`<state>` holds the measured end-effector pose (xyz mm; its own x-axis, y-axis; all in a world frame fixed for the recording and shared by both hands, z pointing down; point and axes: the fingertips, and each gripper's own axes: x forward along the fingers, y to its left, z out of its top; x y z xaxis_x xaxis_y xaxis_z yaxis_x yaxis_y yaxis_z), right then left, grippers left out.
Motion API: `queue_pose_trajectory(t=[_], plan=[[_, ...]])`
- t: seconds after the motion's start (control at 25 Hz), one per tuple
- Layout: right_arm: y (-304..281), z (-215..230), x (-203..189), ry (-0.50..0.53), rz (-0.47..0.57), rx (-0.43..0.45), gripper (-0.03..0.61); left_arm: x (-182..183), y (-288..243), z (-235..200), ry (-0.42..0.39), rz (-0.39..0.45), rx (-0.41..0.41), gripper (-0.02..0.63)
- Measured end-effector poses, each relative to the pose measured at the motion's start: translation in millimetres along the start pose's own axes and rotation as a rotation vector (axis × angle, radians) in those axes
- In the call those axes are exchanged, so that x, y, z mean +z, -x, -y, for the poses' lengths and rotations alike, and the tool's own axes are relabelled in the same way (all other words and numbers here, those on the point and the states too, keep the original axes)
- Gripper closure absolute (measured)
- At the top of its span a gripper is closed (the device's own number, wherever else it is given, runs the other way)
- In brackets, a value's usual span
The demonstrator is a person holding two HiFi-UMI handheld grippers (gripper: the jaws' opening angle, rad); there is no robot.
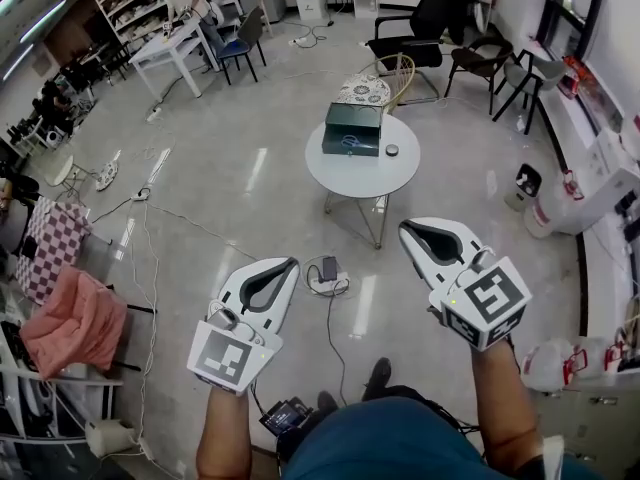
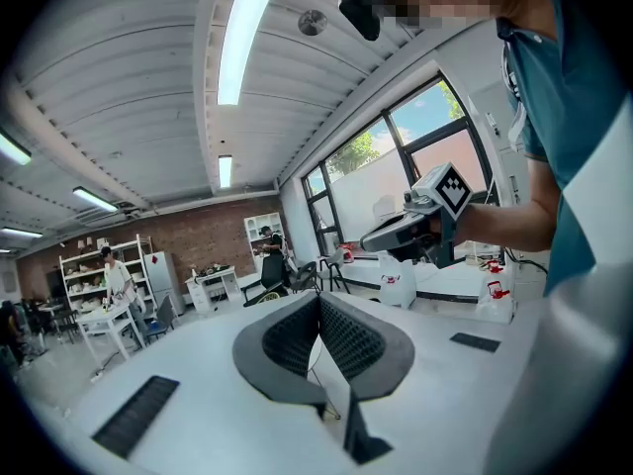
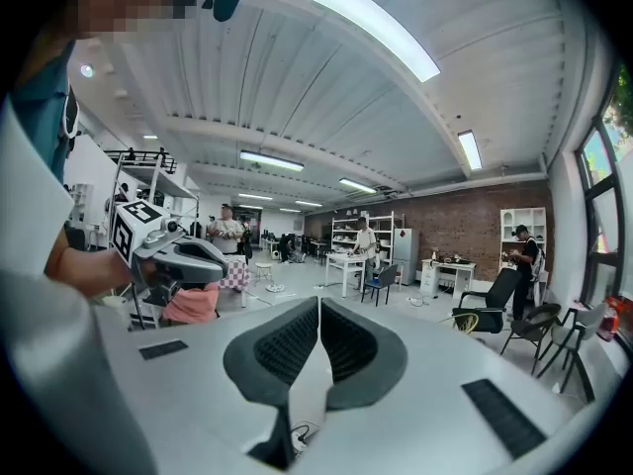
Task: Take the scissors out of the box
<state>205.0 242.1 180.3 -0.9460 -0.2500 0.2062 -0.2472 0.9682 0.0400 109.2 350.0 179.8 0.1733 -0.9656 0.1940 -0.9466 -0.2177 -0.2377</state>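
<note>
Scissors not in sight, likely inside the dark green box [image 1: 352,130] on the round white counter [image 1: 345,173], well ahead. Left gripper [image 1: 288,265] and right gripper [image 1: 407,230] both with fingers shut together, holding nothing. Walk up close first, stop at the counter, then open the fingers before reaching for the lid.
</note>
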Motion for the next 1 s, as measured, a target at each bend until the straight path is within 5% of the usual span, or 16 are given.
queue_pose_trajectory(t=[0.48, 1.0], plan=[[6.3, 62.5, -9.3, -0.011, 0.006, -0.007, 0.54, 14.2, -65.2, 8.0, -0.019, -0.005, -0.014, 0.595], [-25.2, 90.3, 2.2, -0.005, -0.02, -0.156, 0.54, 18.3, -119.6, -43.4, -0.037, 0.075, -0.175, 0.595]])
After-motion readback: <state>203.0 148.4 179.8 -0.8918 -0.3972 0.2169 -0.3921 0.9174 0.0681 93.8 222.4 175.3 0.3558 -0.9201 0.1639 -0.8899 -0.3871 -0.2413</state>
